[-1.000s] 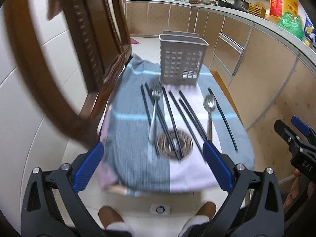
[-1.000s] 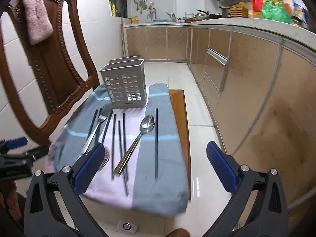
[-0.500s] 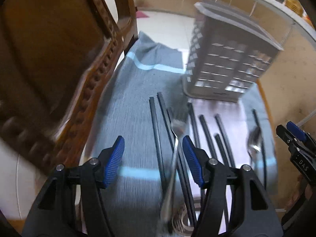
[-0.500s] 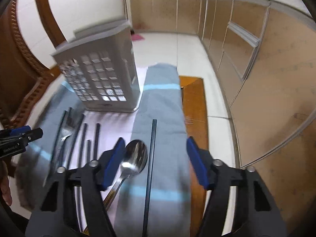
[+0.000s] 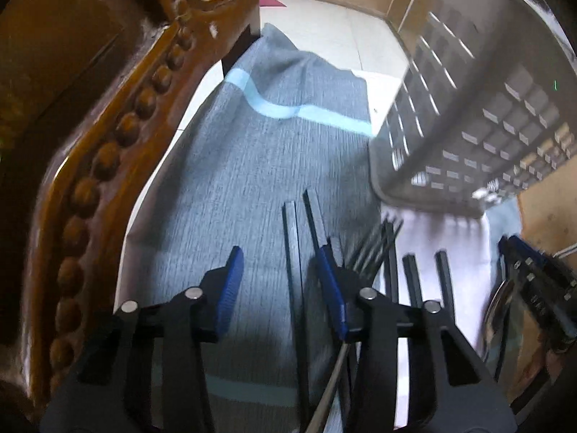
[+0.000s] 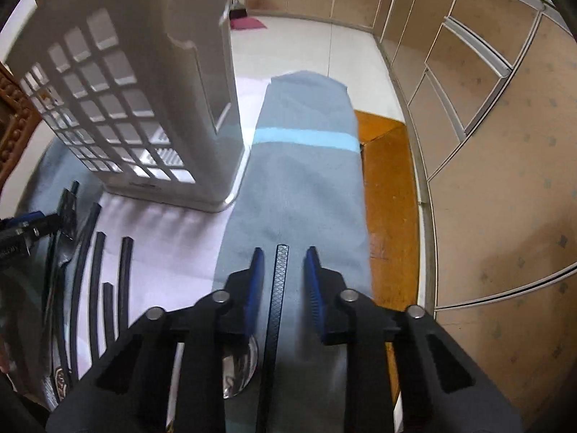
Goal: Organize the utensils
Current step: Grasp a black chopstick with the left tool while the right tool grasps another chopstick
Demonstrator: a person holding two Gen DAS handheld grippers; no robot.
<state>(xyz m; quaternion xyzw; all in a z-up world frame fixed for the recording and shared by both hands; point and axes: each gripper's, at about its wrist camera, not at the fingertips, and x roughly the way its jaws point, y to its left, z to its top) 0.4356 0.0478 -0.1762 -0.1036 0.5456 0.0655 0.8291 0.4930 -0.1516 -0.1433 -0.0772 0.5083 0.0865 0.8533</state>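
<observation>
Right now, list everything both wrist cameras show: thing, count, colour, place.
Utensil basket: one, grey, standing at the cloth's far end.
Cloth: one, grey-blue with pale stripe, under everything.
Chopsticks: several, black, lying on cloth; one between the right pads.
Fork: one, metal, among chopsticks.
Spoon: one, metal, under right gripper.
Chair: one, brown wood, left.
Cabinets: beige, right.
Left gripper: closing, not gripping.
Right gripper: closing, not gripping.

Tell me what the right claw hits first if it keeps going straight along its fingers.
Probably the lone black chopstick lying between its closing, not yet touching jaws on the grey towel; the right claw points steeply down at it.
</observation>
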